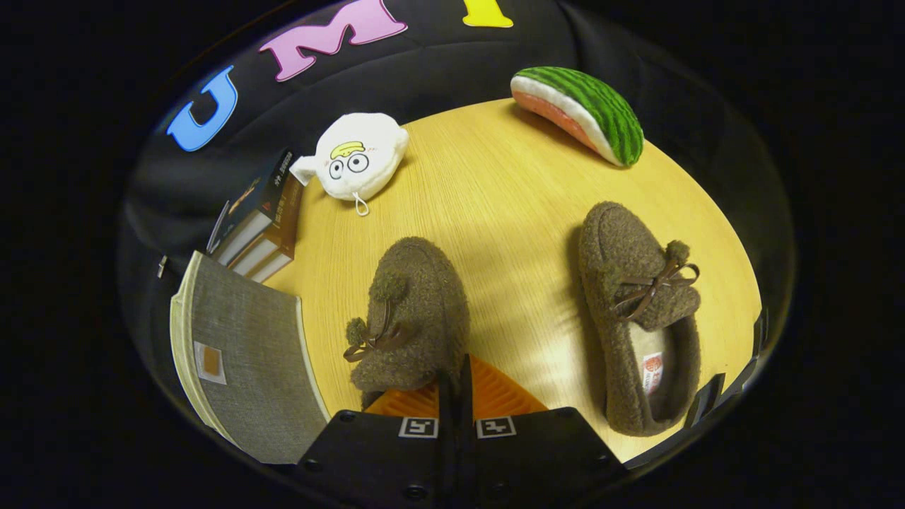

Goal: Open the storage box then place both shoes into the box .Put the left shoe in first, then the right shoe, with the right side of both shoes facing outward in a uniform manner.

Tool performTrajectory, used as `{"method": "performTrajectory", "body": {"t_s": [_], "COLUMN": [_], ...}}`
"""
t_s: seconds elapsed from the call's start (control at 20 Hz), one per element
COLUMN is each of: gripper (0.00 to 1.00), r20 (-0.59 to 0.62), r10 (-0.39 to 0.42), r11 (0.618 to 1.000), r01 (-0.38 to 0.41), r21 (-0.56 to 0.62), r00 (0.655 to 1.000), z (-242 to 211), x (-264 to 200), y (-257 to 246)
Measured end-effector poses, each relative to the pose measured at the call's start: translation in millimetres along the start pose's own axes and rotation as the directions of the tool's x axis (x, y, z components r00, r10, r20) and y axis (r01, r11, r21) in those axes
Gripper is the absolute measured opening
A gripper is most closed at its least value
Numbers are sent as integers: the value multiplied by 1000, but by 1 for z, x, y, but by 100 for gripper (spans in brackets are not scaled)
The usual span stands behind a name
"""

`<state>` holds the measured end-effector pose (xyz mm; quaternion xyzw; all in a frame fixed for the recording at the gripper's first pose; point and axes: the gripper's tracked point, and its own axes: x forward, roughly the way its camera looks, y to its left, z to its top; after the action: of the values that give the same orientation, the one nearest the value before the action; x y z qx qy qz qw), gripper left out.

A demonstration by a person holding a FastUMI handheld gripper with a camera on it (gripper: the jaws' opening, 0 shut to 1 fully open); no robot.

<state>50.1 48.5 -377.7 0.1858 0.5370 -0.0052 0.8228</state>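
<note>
Two brown fuzzy shoes with bow laces lie on the yellow wooden table (pixel 495 205), toes pointing away from me. My gripper (pixel 454 378) is shut on the heel rim of the shoe nearer the box (pixel 413 311), and that heel is hidden behind the fingers. The other shoe (pixel 636 311) lies apart to the right, its opening and pale lining showing. The grey fabric storage box (pixel 244 360) stands left of the held shoe, at the table's left edge. Its flat grey top carries a small label, and I cannot tell whether the lid is open.
Stacked books (pixel 261 219) lie just beyond the box. A white plush toy with cartoon eyes (pixel 360 159) sits at the back left of the table. A plush watermelon slice (pixel 580 113) rests at the back right edge. Bare tabletop stretches between the two shoes.
</note>
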Motion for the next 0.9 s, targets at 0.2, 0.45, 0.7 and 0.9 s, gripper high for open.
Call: {"method": "performTrajectory", "body": {"t_s": [0.2,0.45,0.7,0.9], "gripper": [5,5,5,5], "r20": [50,94,99,70], "r10": [51,142,284,410], "r11": [999,985,955,910], "r01": [-52,-150,-291,-413], "r21": [18,81,61,36], "r00": [997,985,954,909], "z": [26,65,75,64], "x": [-48,-112,-151,-166], "y": [9,46,132,215]}}
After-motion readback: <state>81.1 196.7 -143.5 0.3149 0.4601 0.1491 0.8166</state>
